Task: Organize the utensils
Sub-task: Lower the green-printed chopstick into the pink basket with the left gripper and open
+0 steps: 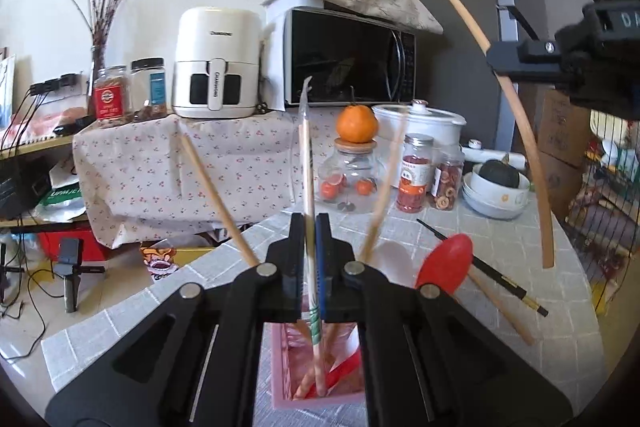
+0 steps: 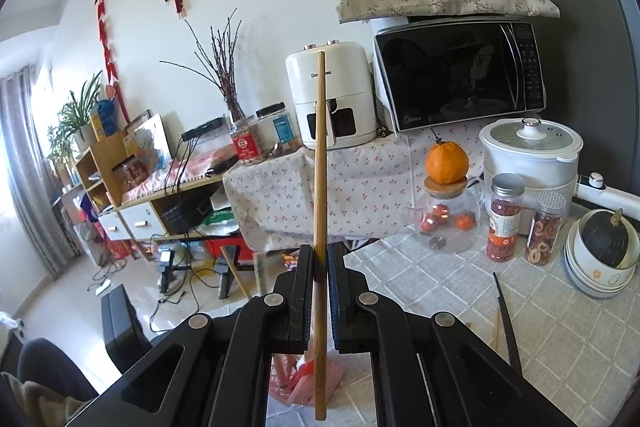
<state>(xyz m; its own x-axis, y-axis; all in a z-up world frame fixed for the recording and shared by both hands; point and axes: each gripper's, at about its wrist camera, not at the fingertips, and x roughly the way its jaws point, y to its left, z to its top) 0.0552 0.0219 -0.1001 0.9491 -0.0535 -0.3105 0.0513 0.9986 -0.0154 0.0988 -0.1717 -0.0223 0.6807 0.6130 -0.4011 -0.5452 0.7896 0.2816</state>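
Observation:
My left gripper (image 1: 310, 227) is shut on a paper-wrapped chopstick (image 1: 307, 163) that stands upright with its lower end inside the pink holder (image 1: 280, 367). Two bare wooden chopsticks (image 1: 216, 195) lean out of that holder. At the upper right of the left wrist view, my right gripper (image 1: 502, 61) clamps a long wooden chopstick (image 1: 528, 131). In the right wrist view, the right gripper (image 2: 320, 259) is shut on this wooden chopstick (image 2: 320, 167), held upright above the pink holder (image 2: 316, 383). A red spoon (image 1: 444, 263), black chopsticks (image 1: 480, 267) and a wooden chopstick (image 1: 504, 311) lie on the table.
On the grey-checked tablecloth (image 2: 440, 291) stand a glass jar topped with an orange (image 2: 446, 163), two spice jars (image 2: 504, 219), a white cooker (image 2: 528, 155) and stacked bowls holding a dark squash (image 2: 604, 239). A microwave (image 2: 460, 75) and an air fryer (image 2: 332, 99) sit behind.

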